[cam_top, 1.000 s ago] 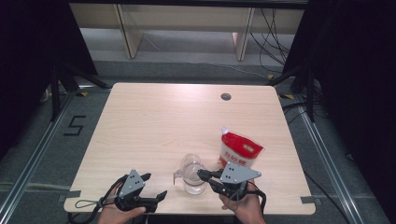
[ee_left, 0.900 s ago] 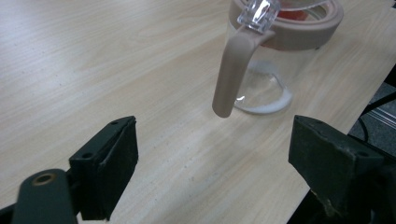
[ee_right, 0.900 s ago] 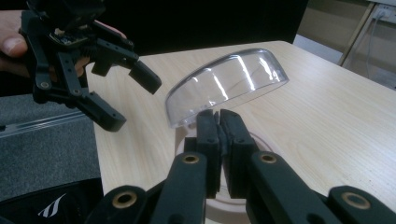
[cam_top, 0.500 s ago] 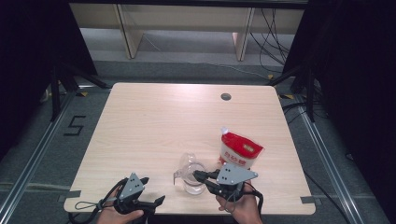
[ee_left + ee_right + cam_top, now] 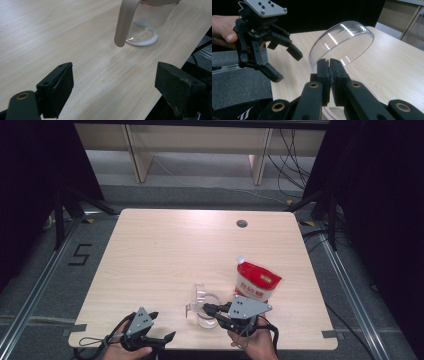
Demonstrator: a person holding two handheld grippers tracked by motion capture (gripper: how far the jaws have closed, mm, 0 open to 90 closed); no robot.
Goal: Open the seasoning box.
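Step in hand, by judgement: lid removal from jug (image 5: 202, 312), lid (image 5: 342, 43) tipped up on edge above jug mouth, near front edge of surface (image 5: 165, 250). Right gripper (image 5: 210, 310) clamped on lid rim, jaws pressed together on clear plastic with no gap visible, pointing left across surface from right hand (image 5: 252, 342) at front edge. Left gripper (image 5: 162, 327) hovering just left of jug, jaws wide apart and empty, aimed toward jug handle (image 5: 125, 22); left hand (image 5: 122, 347) low at front edge, palm under gripper body. Jug base holding thin layer of white powder (image 5: 146, 42). Red-and-white bag (image 5: 256, 281) upright just right of jug, behind right gripper. Next move, by judgement: lid carried clear of jug and set down on bare surface, or left jaws closed on handle to steady jug; slow lift needed, as clear rim offers little grip
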